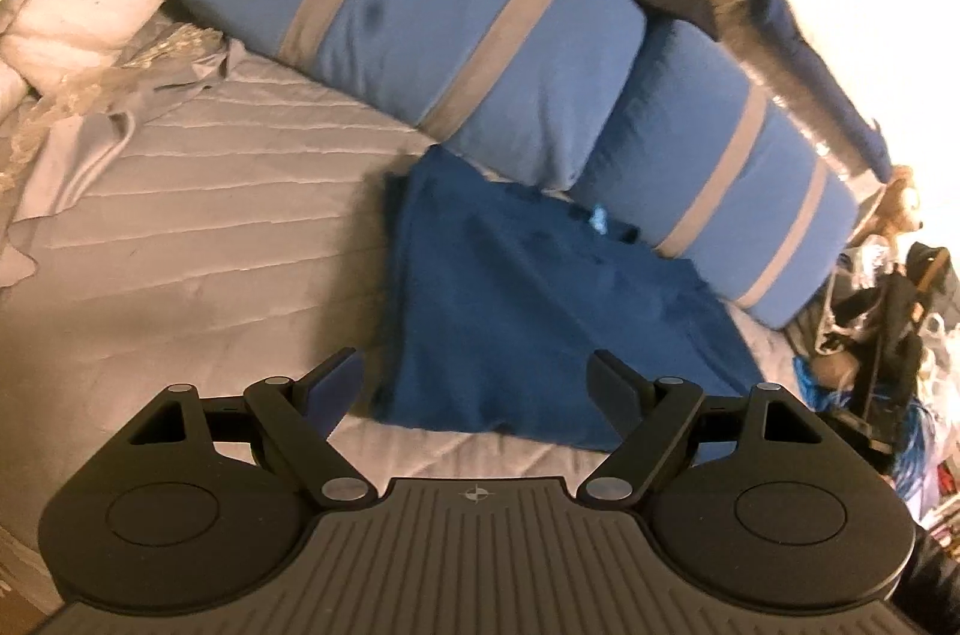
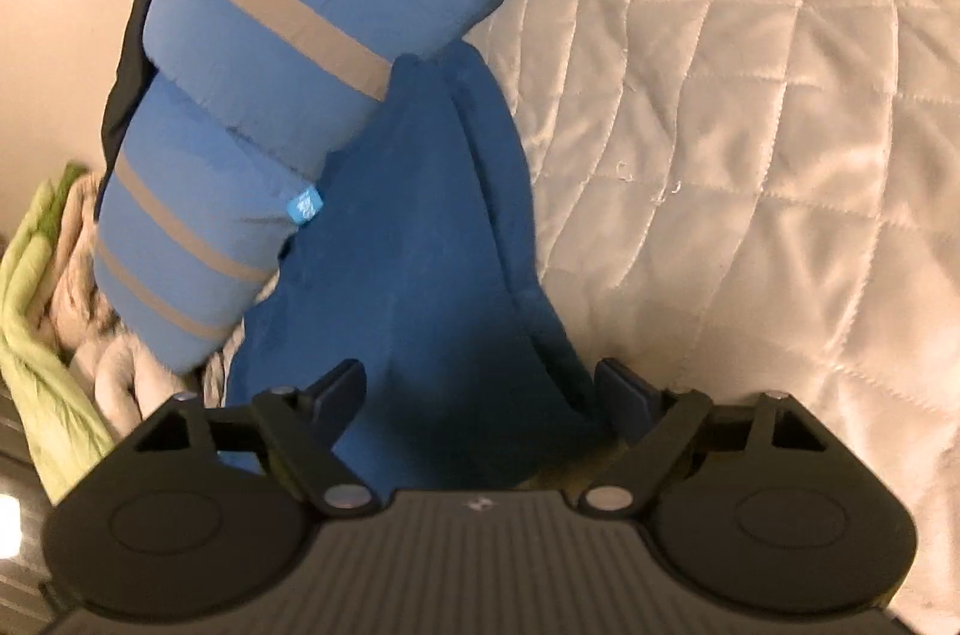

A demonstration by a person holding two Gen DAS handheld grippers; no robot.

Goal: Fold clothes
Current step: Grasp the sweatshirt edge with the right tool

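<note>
left wrist: downward, near | right wrist: downward, nearer | shared: blue garment (image 1: 540,311)

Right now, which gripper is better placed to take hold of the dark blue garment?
Probably the right gripper: the dark blue garment already lies between its open jaws. The left gripper reaches only its near edge.

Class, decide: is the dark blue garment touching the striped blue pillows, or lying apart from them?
Touching. In the left wrist view the dark blue garment runs up against the striped blue pillows with no quilt showing between; the right wrist view shows the same overlap.
</note>
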